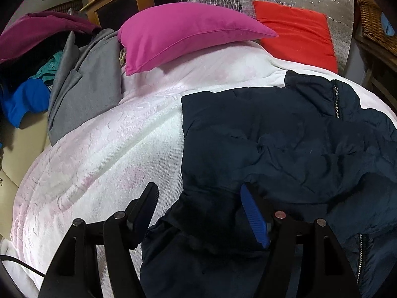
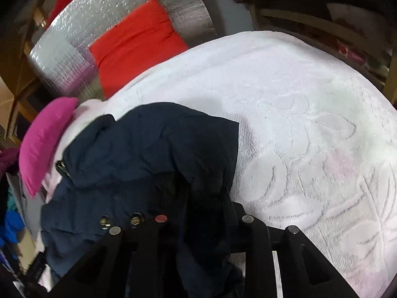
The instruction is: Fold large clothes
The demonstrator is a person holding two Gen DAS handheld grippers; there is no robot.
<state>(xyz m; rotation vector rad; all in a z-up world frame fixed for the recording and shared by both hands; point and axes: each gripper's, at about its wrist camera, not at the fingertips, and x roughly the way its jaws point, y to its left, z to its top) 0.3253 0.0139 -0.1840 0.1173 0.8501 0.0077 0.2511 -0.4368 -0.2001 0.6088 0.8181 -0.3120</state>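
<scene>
Navy jacket [image 1: 285, 144] sits on the white blanket [image 1: 99, 161]; right gripper [image 2: 198, 198] pinches its hem, left gripper [image 1: 198, 206] gapes over a cuff, so a one-sided lift likely skews the fold.

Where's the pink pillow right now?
In the left wrist view, the pink pillow lies at the bed's far end, between the grey jacket and red cushion.

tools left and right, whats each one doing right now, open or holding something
Left tool: open, straddling an edge of the dark navy puffer jacket, pads not pressing it.
Right tool: closed on a fold of the same jacket.
</scene>
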